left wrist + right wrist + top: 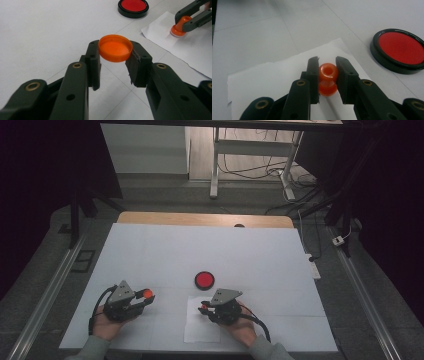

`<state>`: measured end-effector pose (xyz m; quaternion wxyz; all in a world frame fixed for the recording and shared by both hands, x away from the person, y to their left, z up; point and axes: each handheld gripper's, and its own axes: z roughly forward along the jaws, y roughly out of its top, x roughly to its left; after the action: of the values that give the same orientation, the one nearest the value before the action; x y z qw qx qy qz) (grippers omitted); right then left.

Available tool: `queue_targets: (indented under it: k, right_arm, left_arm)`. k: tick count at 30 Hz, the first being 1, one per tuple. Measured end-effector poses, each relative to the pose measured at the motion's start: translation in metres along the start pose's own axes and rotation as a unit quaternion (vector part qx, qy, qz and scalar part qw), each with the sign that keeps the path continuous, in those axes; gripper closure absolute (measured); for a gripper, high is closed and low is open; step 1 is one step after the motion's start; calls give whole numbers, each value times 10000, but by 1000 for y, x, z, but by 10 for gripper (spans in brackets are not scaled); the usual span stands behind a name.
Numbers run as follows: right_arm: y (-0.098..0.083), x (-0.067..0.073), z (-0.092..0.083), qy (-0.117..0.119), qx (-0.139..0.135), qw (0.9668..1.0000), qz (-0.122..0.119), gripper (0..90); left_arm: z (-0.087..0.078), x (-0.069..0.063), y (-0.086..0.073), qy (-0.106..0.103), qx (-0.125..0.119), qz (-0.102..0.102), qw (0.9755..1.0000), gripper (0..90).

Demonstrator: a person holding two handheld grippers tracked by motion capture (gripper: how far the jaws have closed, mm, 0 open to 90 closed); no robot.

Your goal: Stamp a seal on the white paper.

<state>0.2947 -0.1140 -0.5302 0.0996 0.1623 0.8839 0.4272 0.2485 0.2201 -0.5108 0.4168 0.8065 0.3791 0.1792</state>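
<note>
My left gripper (148, 295) (116, 50) is at the table's front left, shut on a round orange cap (147, 293) (115, 48) that it holds by the rim just above the table, open side up. My right gripper (204, 307) (327, 60) is shut on a small orange hourglass-shaped stamp (327, 78) (178, 28). The stamp's lower end rests on a white paper sheet (200, 326) (269, 77) (180, 47). A round red ink pad (204, 280) (400, 48) (133, 6) in a black case lies just beyond the paper, between the two grippers.
The white table top (200, 245) stretches wide and bare behind the ink pad. A wooden edge (205, 219) borders its far side. Metal rails (55, 285) run along both sides, with cables and desk legs on the floor beyond.
</note>
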Motion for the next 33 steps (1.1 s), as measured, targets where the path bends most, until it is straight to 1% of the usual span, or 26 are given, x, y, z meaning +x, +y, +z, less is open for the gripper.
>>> queue_targets:
  k: [1,2,3,4,5,7,9,12,14,15,24,33]
  right_arm:
    - [0,-1,0,24,-7,10000,46,722]
    - [-1,-2,-1,81,-34,9999,142,721]
    - [-1,-2,-3,68,-84,9998,182,722]
    - [0,-3,-6,104,-240,9994,228,721]
    - [1,-3,-9,80,-290,9992,257,722]
    - [2,-5,-15,101,-514,9980,365,722]
    - [3,-6,-18,98,-612,9969,475,722]
    - [4,-7,-22,124,-741,9958,521,722]
    - [5,-8,-25,93,-765,9956,527,722]
    - [6,-9,-26,130,-796,9953,535,722]
    - [9,-13,-38,103,-986,9932,610,722]
    - [9,-18,-45,41,-1099,9916,688,722]
  left_arm:
    - [0,0,0,4,-2,-6,10000,647]
    - [0,0,0,5,-5,-7,10000,647]
    - [0,0,0,3,-9,-4,10000,647]
    - [-1,0,0,2,-12,0,10000,647]
    - [-1,0,0,6,-19,1,10000,647]
    - [-1,1,0,7,-28,-10,10000,647]
    - [-1,1,0,-5,-16,-1,10000,647]
    - [-1,0,0,-2,-19,3,10000,647]
    - [-1,1,0,-7,-17,-4,10000,647]
    - [-1,1,0,-6,-18,-1,10000,647]
    - [-1,0,0,-7,-17,9,10000,647]
    - [-1,0,0,-16,-14,14,10000,647]
